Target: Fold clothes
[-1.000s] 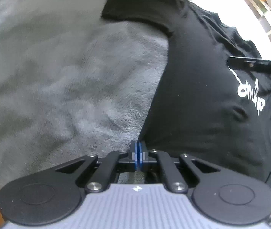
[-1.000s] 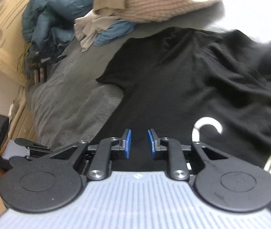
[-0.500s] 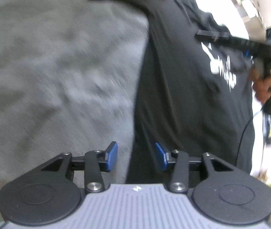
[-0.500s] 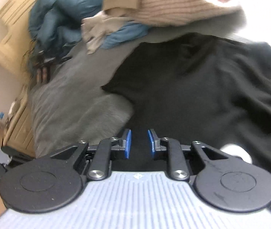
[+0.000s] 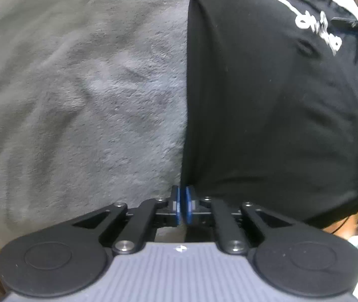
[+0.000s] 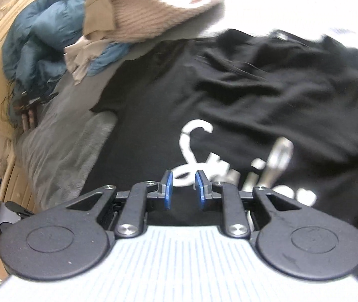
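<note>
Blue-padded fingers of the left hand-held gripper (image 5: 182, 206) are pressed nearly together on the lower side edge of the black T-shirt (image 5: 267, 100), a thin fold being pinched between them. The right hand-held gripper (image 6: 182, 192) is held with its pads apart over the white lettering (image 6: 194, 148), nothing being gripped. The T-shirt is spread on a grey blanket (image 5: 78, 88), its upper part rumpled.

A plush grey fleece blanket (image 5: 83, 88) covers the surface. Behind it stands a carved cream wooden headboard (image 6: 0, 25). Bright white light washes out the far side.
</note>
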Demonstrator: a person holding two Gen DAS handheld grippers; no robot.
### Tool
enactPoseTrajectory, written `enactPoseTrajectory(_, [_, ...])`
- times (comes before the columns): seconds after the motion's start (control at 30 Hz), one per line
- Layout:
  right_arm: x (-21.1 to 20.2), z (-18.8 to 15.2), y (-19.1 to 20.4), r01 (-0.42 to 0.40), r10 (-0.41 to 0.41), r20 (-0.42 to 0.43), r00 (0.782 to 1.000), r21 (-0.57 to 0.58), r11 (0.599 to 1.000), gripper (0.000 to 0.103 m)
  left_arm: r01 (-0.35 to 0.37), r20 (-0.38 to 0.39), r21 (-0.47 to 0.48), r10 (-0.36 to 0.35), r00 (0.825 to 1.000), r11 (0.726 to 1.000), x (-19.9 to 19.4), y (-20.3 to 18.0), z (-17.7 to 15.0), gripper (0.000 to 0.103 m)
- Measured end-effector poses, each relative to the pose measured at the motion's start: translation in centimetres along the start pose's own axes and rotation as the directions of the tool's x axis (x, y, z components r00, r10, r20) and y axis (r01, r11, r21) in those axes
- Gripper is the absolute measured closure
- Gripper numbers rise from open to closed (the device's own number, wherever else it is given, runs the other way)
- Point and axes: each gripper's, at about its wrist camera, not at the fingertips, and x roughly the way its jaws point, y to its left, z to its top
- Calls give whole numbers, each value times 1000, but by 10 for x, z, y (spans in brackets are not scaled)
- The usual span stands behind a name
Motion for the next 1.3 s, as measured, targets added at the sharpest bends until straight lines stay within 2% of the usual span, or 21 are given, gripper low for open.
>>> enactPoseTrajectory(0.17, [-32, 0, -35, 63, -65, 77, 995, 21, 998, 83, -115, -13, 24, 116, 993, 993, -18, -14, 12, 75])
enactPoseTrajectory(0.2, [-40, 1, -44, 82, -84, 94, 992, 25, 996, 83, -145, -6, 32, 145, 989, 989, -23, -16, 16, 69])
enactPoseTrajectory(0.3, [-60, 6, -77, 149, -155, 138, 978, 53, 987, 82, -218, 21, 28, 217, 976, 976, -37, -19, 32, 68])
enactPoseTrajectory(0.4, [-76, 19, -109, 193, -206, 201, 958, 82, 978, 82, -250, 64, 9, 249, 966, 968, -45, -24, 58, 67])
enactPoseTrajectory(0.5, [-76, 44, -129, 182, -188, 258, 948, 47, 982, 79, -242, 143, -16, 241, 960, 970, -56, -29, 89, 65])
enactPoseTrajectory(0.63, [-49, 86, -136, 177, -145, 284, 948, -87, 980, 73, -143, 266, -52, 152, 952, 988, -56, -49, 151, 60])
enactPoseTrajectory(0.73, [-24, 115, -132, 142, -94, 274, 957, -161, 977, 73, -68, 365, -57, 84, 927, 996, -48, -65, 197, 60])
enactPoseTrajectory(0.87, [13, 148, -102, 71, -3, 216, 976, -310, 948, 73, 8, 499, -43, 15, 867, 999, -32, -83, 256, 60])
enactPoseTrajectory(0.93, [36, 162, -83, 37, 29, 165, 986, -382, 923, 71, -14, 553, -40, 33, 833, 999, -23, -89, 281, 60])
enactPoseTrajectory(1.0, [59, 173, -67, 25, 28, 118, 993, -421, 907, 71, -34, 588, -44, 53, 807, 998, -15, -91, 301, 60])
enactPoseTrajectory(1.07, [72, 180, -51, -20, 66, 87, 994, -450, 893, 71, -41, 619, -63, 71, 782, 997, -6, -85, 317, 60])
enactPoseTrajectory(1.17, [79, 180, -35, -86, 124, 54, 991, -456, 886, 71, -30, 639, -119, 100, 763, 992, 2, -73, 333, 60])
enactPoseTrajectory(1.3, [110, 182, -22, -43, 58, 21, 998, -433, 901, 72, -42, 630, -144, 124, 767, 989, 15, -60, 338, 61])
